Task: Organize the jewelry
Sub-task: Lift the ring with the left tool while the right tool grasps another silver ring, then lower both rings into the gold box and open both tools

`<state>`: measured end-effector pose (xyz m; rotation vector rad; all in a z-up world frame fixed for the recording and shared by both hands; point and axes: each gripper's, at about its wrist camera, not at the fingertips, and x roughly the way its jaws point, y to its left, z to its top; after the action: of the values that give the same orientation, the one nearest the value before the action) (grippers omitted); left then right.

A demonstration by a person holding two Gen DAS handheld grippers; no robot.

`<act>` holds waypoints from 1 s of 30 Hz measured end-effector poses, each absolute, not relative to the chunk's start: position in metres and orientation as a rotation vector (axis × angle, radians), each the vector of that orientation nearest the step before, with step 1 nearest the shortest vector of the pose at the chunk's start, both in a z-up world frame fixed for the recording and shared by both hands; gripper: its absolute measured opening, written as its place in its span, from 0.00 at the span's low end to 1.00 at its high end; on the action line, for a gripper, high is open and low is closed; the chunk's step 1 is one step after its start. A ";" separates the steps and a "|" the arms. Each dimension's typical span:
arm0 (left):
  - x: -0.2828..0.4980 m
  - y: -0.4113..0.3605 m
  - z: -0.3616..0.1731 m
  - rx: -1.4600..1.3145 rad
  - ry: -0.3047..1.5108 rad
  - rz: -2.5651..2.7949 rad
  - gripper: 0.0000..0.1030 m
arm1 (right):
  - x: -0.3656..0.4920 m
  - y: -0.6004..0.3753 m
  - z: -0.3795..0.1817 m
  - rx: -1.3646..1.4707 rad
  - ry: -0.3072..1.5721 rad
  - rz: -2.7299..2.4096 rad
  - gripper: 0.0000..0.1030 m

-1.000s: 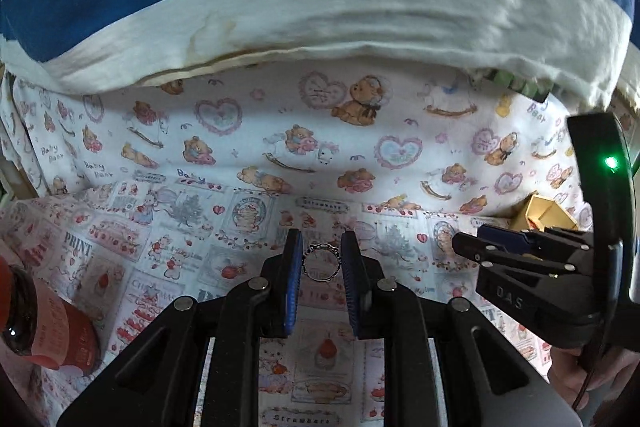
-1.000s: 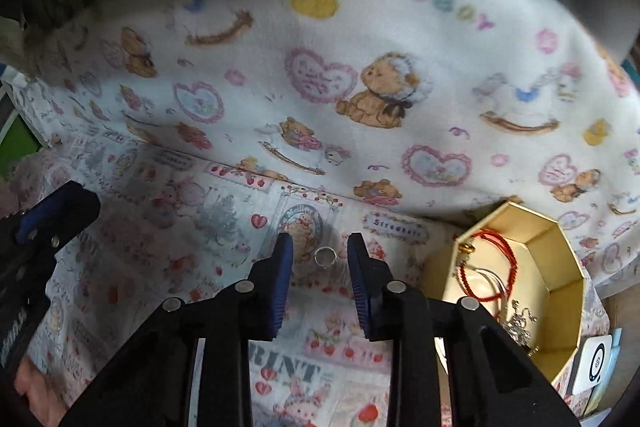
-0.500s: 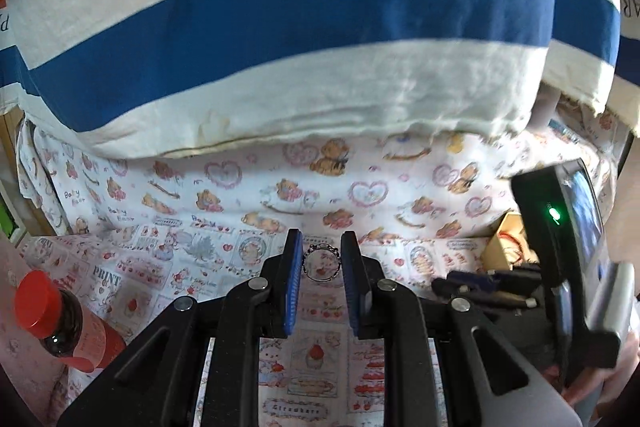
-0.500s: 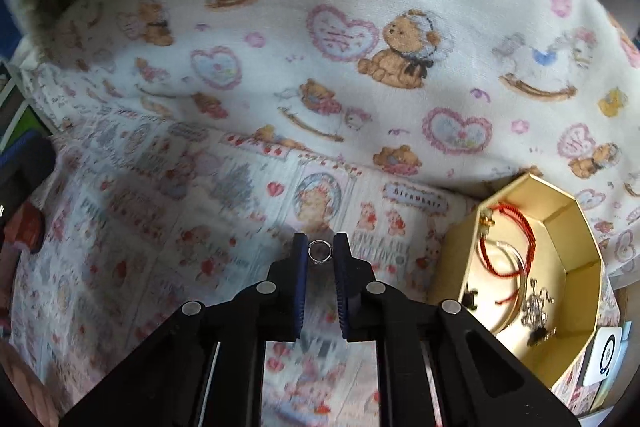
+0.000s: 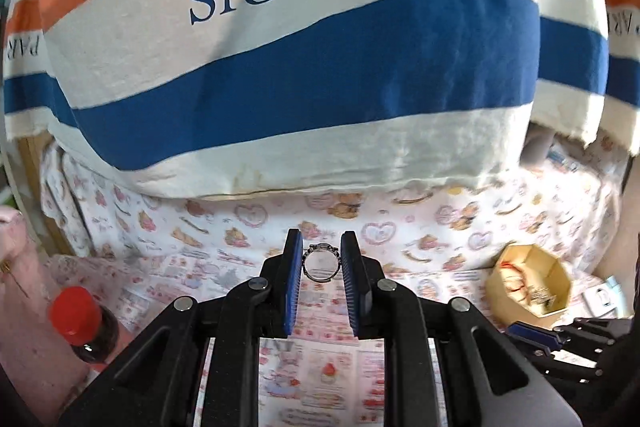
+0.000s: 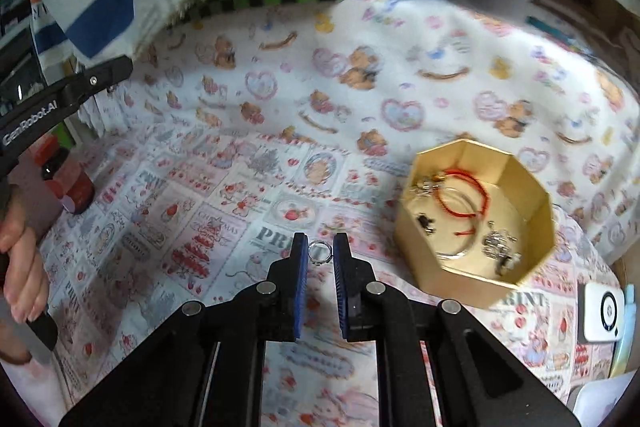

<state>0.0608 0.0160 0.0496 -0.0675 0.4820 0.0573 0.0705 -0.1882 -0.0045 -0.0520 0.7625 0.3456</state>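
Note:
My left gripper [image 5: 321, 257] is shut on a dark beaded ring [image 5: 321, 262], held above the patterned cloth. My right gripper [image 6: 320, 251] is shut on a small silver ring [image 6: 319, 251], lifted above the cloth, left of the gold octagonal box [image 6: 536, 251]. The box holds a red cord bracelet [image 6: 464, 193], a silver hoop and small silver pieces. The box also shows in the left wrist view [image 5: 560, 269], far right, with my right gripper's fingers [image 5: 536, 335] below it.
A red-capped bottle [image 5: 82, 323] stands at the left; it also shows in the right wrist view [image 6: 68, 183]. The person's striped "PARIS" shirt [image 5: 320, 67] fills the back. A white device [image 6: 602, 311] lies right of the box. The left gripper's body [image 6: 60, 103] crosses the left edge.
My right gripper closed on the silver ring and lifted it off the cloth. My left gripper rose and pulled back with the beaded ring still in it.

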 end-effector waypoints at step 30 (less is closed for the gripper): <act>0.041 -0.082 0.069 0.002 0.417 -0.270 0.18 | 0.033 -0.268 0.064 0.149 0.349 0.306 0.14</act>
<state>0.0411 -0.0824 0.0688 0.0022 0.4173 -0.2702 0.0329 -0.2679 0.0640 0.1490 0.3487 0.3061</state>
